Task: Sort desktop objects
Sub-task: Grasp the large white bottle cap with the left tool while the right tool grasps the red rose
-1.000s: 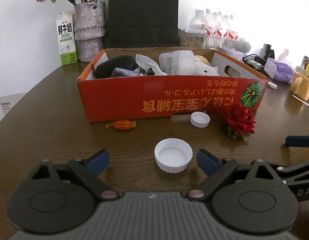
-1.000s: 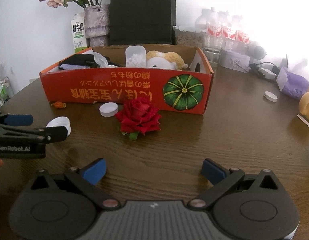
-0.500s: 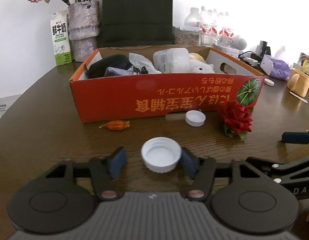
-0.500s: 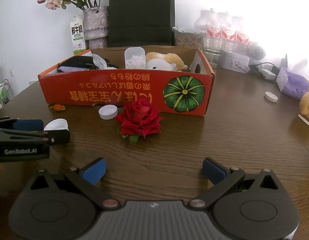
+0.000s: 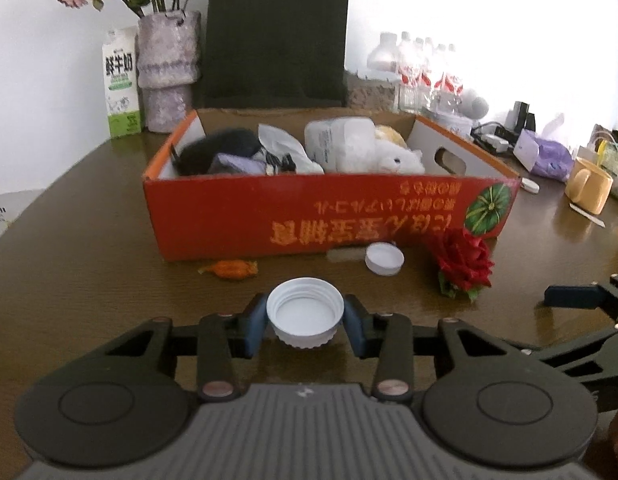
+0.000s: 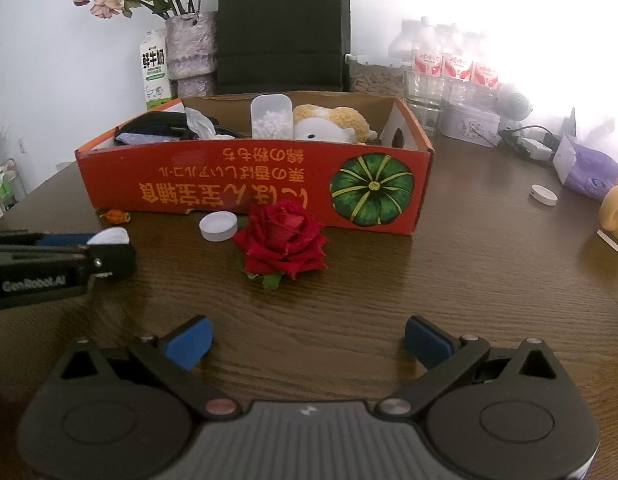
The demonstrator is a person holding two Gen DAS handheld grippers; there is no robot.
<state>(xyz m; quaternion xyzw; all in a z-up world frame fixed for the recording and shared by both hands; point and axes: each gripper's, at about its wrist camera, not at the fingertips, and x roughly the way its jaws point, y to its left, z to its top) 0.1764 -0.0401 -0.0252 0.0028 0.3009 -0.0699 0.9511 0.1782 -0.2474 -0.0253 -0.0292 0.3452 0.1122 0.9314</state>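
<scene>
Far to my left, at the back of the brown table [image 5: 81, 240], a milk carton [image 5: 120, 84] stands beside a mottled vase [image 5: 167, 70] of faded flowers, with a dark paper bag [image 5: 275, 36] next to them. In front of these sits the red cardboard box [image 5: 309, 216], and inside it, from left to right, I see a dark bundle, crumpled white paper, a clear plastic tub [image 5: 341, 142] and a plush toy [image 5: 397, 156]. On the table before the box lies an orange wrapped candy [image 5: 231, 269]. Then comes my left tongs [image 5: 305, 322]: its jaws have just been closing, and the blue pads now press on both sides of a large white cap [image 5: 305, 312], which faces open side up. A smaller white cap [image 5: 384, 258] lies close to the box wall, just beside a red rose [image 6: 283, 236] that rests on the wood. My right tongs [image 6: 307, 342] hangs over bare table nearer to me than the rose, its jaws wide apart with nothing between them. Farther right, one more small white cap [image 6: 543, 195] lies well apart from the box, near a purple tissue pack [image 6: 589, 170] and a yellow mug [image 5: 589, 188]. Water bottles [image 6: 449, 70] stand at the back on that side.
</scene>
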